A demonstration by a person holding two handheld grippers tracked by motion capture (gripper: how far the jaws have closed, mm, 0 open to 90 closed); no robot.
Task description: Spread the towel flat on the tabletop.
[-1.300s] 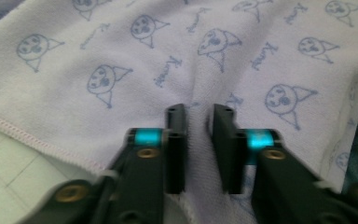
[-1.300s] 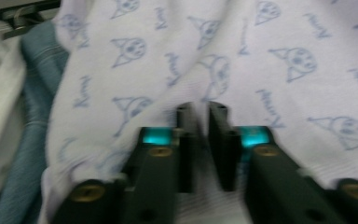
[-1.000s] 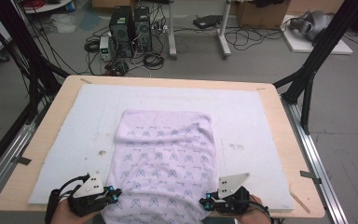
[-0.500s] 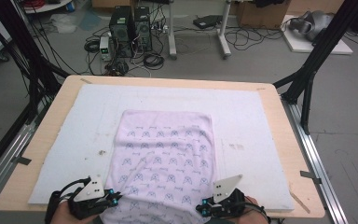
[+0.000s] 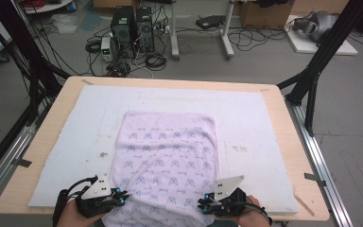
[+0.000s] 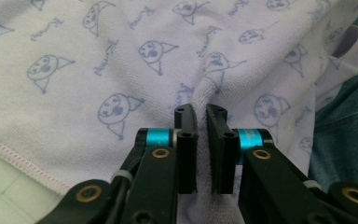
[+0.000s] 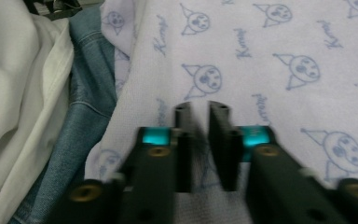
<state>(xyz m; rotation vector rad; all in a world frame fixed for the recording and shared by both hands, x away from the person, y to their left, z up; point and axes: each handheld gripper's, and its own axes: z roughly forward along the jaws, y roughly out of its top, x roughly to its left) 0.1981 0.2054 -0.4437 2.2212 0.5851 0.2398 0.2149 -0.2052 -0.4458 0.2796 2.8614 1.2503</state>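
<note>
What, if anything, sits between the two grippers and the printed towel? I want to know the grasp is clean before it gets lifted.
Nothing visible does. The left gripper and the right gripper are each shut on a pinch of the towel at its near edge, with only cloth between the jaws.

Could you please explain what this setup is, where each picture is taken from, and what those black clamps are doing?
A person stands at a table covered by a white mat, holding a hand-operated two-jaw gripper in each hand. The high view looks down from above: the left gripper and right gripper sit at the near edge. The other two pictures come from cameras riding on the grippers, looking along their black jaws. On the mat lies a pale towel printed with small blue cartoon faces. Each gripper is shut on the towel's near edge, left gripper and right gripper alike, with cloth pinched between the jaws. The blue denim beside the towel is the person's clothing.
</note>
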